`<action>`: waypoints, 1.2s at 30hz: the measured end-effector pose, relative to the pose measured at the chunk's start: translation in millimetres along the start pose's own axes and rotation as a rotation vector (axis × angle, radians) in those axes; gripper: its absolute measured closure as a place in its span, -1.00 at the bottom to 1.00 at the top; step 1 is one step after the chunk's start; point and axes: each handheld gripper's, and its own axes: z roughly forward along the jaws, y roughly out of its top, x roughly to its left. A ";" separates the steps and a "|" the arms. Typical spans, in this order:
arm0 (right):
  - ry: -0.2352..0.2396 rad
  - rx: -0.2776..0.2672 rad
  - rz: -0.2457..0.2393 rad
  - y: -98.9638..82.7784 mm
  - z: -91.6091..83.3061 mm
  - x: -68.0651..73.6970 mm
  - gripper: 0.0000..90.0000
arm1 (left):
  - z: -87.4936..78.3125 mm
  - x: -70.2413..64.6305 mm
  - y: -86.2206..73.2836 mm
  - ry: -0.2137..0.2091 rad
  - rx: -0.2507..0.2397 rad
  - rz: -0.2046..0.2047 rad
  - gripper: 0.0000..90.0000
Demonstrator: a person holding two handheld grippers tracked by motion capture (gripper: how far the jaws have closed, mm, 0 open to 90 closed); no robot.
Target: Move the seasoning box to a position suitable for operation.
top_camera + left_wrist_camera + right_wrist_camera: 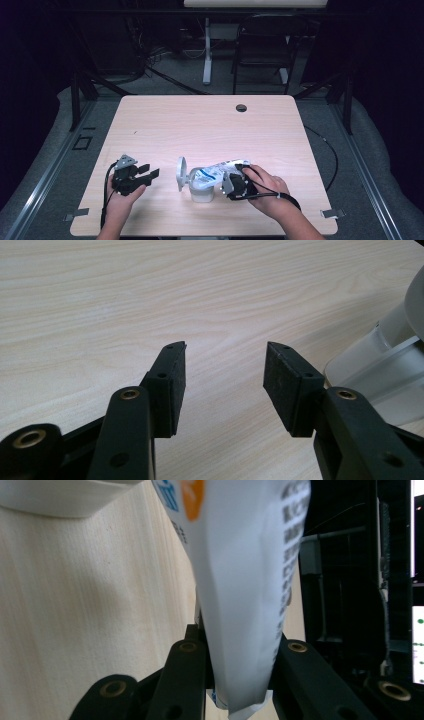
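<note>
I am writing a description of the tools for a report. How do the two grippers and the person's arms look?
Both grippers are black. The left gripper carries a grey three-cornered plate on top, and a black cable trails from it. Its jaws end in flat, dark, rectangular pads, and brass-coloured rivets sit in the links. The right gripper has a small grey plate. A black strap circles the right wrist. No sleeves show.

left hand-held gripper (225, 385) agape; right (235, 680) clamped

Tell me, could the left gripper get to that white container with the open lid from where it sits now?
Probably yes. The left gripper stands open with nothing between its jaws, and only bare table lies between it and the white container. The right gripper holds the pouch over it from the other side.
</note>
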 end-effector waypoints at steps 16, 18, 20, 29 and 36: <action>0.040 -0.078 0.164 -12.5 5.4 7.6 0.78 | 0.5 4.3 -2.2 0.009 0.001 -0.011 0.16; 0.044 -0.091 0.177 -14.2 5.2 8.7 0.78 | 0.6 4.3 -2.5 0.011 0.003 -0.016 0.16; 0.048 -0.110 0.198 -16.0 5.6 10.9 0.79 | 0.1 4.3 -2.6 0.012 -0.003 -0.015 0.16; 0.059 -0.139 0.272 -21.8 8.9 15.9 0.79 | -2.9 5.3 -1.8 0.013 -0.015 -0.020 0.16; 0.064 -0.155 0.298 -23.4 9.2 15.3 0.80 | -4.8 6.8 -2.1 0.016 -0.015 -0.018 0.16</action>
